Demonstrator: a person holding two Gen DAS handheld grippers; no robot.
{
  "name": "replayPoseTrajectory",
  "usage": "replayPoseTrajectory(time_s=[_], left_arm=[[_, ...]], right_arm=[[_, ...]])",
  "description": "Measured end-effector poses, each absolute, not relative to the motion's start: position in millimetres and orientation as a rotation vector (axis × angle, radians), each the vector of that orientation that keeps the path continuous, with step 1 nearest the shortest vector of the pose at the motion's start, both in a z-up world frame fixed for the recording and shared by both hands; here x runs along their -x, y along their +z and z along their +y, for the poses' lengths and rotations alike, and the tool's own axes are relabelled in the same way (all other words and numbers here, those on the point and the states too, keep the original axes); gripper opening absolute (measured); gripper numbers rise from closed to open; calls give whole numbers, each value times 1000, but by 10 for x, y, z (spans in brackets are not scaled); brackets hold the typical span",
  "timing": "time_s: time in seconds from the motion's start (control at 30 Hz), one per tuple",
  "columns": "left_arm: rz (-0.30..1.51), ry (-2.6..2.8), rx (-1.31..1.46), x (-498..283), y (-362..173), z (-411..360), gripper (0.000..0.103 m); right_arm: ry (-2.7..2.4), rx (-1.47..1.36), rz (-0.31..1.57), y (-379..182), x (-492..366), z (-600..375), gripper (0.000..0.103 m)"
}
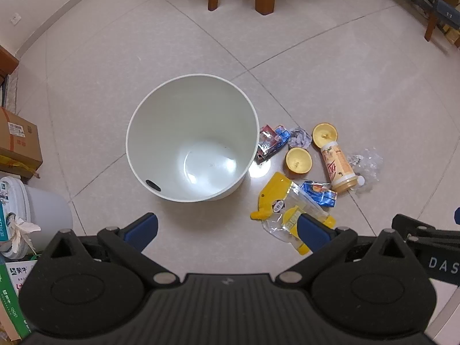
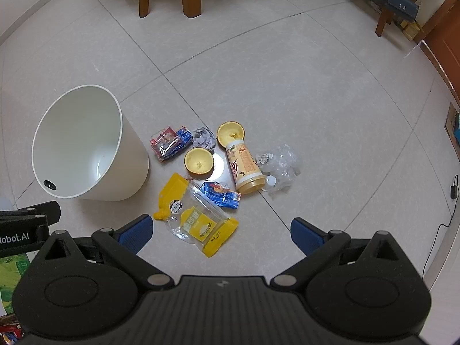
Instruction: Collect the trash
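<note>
Trash point(image 2: 201, 172) lies uncollected on the floor point(image 2: 258, 72), centre of the right view, just right of the bin point(image 2: 135, 161): pouch point(image 2: 198, 218), bottle point(image 2: 244, 166), two fruit halves point(image 2: 199, 163), wrappers point(image 2: 171, 143), crumpled paper point(image 2: 203, 141), clear plastic point(image 2: 283, 164). The bin's inside point(image 1: 201, 132), mid-frame in the left view, looks empty, so you have everything left. Your left gripper point(image 1: 227, 231) and right gripper point(image 2: 221, 234), at bottom of frame, are both spread wide, grasping nothing.

1. White bin point(image 2: 86, 143), pale inside.
2. Yellow and clear pouch point(image 2: 198, 218).
3. 2 yellow-fleshed fruit halves point(image 2: 199, 162).
4. Tan bottle point(image 2: 244, 166), printed label.
5. Blue wrapper point(image 2: 221, 194).
6. Red and blue packet point(image 2: 171, 143).
7. Blue finger pads point(image 2: 135, 234).
</note>
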State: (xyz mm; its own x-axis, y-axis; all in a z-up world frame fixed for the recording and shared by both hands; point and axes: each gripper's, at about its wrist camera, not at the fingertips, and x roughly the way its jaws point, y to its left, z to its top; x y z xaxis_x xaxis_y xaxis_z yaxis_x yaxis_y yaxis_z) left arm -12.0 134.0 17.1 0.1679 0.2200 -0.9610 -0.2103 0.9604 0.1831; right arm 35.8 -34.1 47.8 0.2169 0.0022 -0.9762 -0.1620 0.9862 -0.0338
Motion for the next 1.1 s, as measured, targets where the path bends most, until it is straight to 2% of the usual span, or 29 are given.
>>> replayPoseTrajectory(time_s=[1.1], left_arm=[[1364, 307, 3, 101, 161, 1381, 102]], right_arm=[[107, 138, 1357, 465, -412, -342, 103]])
